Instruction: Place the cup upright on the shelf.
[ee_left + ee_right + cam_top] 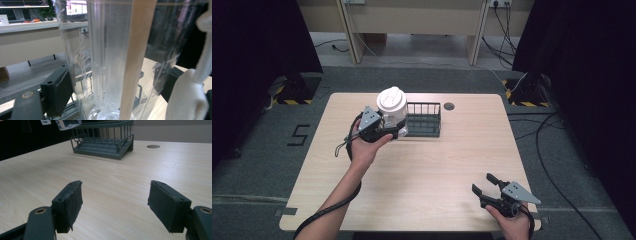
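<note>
High view: left hand-held gripper (396, 131) clamped on clear white-lidded jug (392, 107), upright, just left of dark wire basket (423, 120) on bench (427, 170); right hand-held gripper (484, 186) jaws apart, empty, well apart near bench front.

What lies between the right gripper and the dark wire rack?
Bare wood. From the right gripper, jaws apart, to the wire rack, the table carries nothing, seen in the right gripper view and the high view.

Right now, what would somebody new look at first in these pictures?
Probably the clear bottle with the white lid, held up by the left gripper at the left end of the dark wire rack. The right gripper sits open near the table's front right corner.
</note>
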Action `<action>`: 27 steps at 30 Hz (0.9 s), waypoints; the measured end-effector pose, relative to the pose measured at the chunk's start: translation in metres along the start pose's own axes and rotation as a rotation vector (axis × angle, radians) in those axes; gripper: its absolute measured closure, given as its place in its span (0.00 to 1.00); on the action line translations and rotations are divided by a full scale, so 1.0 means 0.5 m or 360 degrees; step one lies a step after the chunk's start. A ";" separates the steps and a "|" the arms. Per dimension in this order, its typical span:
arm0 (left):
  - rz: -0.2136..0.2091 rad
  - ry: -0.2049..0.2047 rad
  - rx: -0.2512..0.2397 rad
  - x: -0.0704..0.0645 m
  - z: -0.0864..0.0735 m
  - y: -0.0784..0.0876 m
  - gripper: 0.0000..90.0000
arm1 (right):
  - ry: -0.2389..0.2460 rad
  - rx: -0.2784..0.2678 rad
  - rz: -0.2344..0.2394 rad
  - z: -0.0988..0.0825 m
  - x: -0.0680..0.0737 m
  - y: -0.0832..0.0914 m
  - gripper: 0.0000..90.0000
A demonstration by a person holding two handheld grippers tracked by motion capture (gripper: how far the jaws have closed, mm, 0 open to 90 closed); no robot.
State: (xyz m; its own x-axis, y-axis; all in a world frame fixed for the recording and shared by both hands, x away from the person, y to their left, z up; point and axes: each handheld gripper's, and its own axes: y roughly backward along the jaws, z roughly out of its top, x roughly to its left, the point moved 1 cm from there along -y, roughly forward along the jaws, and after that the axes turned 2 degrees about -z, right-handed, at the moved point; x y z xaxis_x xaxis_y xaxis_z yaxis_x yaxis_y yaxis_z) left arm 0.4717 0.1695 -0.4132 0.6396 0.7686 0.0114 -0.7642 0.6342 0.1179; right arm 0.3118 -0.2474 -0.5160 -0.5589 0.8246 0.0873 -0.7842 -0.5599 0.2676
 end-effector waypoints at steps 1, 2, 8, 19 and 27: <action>-0.0008 0.0014 0.0004 0.000 0.000 -0.002 0.19 | -0.0001 -0.0001 0.0000 0.000 0.000 0.000 0.31; -0.0005 0.0012 0.0006 0.001 0.000 -0.004 0.19 | -0.0001 -0.0001 0.0001 0.000 0.000 0.000 0.31; -0.0003 0.0021 0.0015 0.007 -0.001 -0.011 0.19 | 0.0002 -0.0003 0.0000 0.000 0.000 0.000 0.31; 0.0006 0.0013 0.0014 0.014 0.010 -0.022 0.19 | -0.0001 0.0000 0.0001 0.000 0.000 0.000 0.31; 0.0013 0.0014 0.0005 0.022 0.022 -0.032 0.19 | 0.0001 0.0001 0.0000 0.000 0.000 0.000 0.31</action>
State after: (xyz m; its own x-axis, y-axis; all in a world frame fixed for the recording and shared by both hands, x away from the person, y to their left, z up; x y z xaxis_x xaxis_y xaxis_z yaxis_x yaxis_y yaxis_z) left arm 0.4919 0.1665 -0.4039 0.6324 0.7746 0.0034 -0.7692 0.6275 0.1207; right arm 0.3120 -0.2474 -0.5159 -0.5591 0.8245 0.0870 -0.7839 -0.5599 0.2684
